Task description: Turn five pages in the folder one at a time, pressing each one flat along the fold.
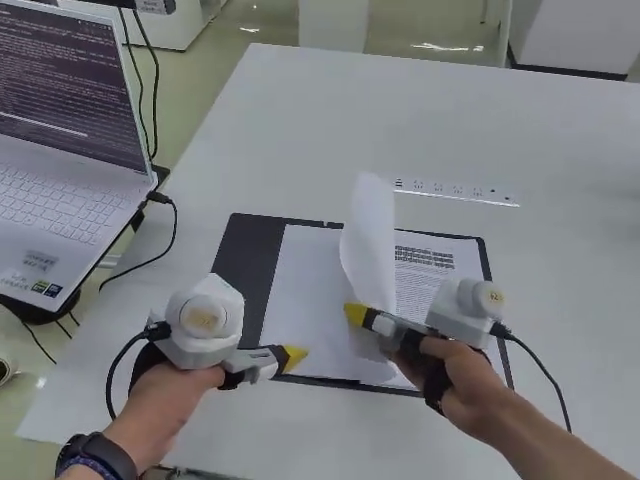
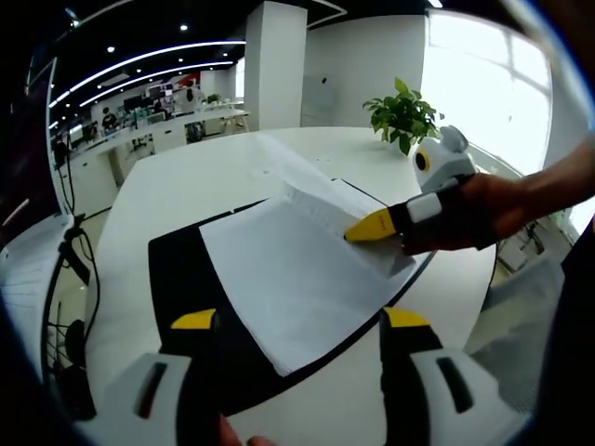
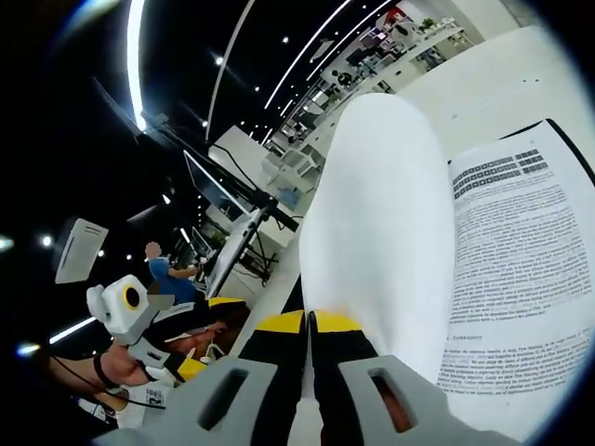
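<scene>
- The folder lies open and flat on the white surface, with a strip of its black cover bare along its left side.
- One page stands up from the middle of the folder and curls over at its top. It is mid-turn, so by my reading its pressing along the fold is not yet done.
- The right claw is closed on that page's lower edge, at the folder's near side. Pinching it there probably lets the sheet swing over the fold without buckling.
- Behind the raised sheet, the folder's right half shows a printed page. The left half carries a blank white sheet lying flat.
- The left claw hangs with its jaws apart and nothing between them, at the folder's near edge, left of the fold. It seems placed to meet the page as it comes down and smooth it.
- A power strip lies beyond the folder's far edge, and an open laptop sits well to the folder's left.
</scene>
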Motion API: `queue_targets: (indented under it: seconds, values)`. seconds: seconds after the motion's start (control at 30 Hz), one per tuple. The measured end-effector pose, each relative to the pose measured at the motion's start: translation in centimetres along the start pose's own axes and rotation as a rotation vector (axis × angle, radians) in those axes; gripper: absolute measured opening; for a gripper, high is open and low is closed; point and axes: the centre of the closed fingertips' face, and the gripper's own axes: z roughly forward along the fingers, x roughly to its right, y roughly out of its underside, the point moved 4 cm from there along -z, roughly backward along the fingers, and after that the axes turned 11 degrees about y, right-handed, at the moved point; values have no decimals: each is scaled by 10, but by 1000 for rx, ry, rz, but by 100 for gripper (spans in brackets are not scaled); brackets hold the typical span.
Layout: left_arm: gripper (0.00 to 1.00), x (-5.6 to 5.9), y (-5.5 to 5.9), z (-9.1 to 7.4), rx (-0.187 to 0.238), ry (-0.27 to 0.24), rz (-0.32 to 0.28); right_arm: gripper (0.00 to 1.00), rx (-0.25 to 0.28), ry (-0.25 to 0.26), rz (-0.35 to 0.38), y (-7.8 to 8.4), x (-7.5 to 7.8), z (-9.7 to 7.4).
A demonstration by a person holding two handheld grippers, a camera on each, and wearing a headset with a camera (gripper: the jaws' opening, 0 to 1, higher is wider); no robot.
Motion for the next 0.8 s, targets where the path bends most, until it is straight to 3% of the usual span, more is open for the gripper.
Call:
queue_targets:
  seconds: [0.33,0.8]
  values:
    - [68,-7,10,-7,3,-8,-23,0,-31,-16,-11,9,-14,17]
    - [68,-15,13,-11,13,-16,-38,0,-63,-20,1,17,-19,38]
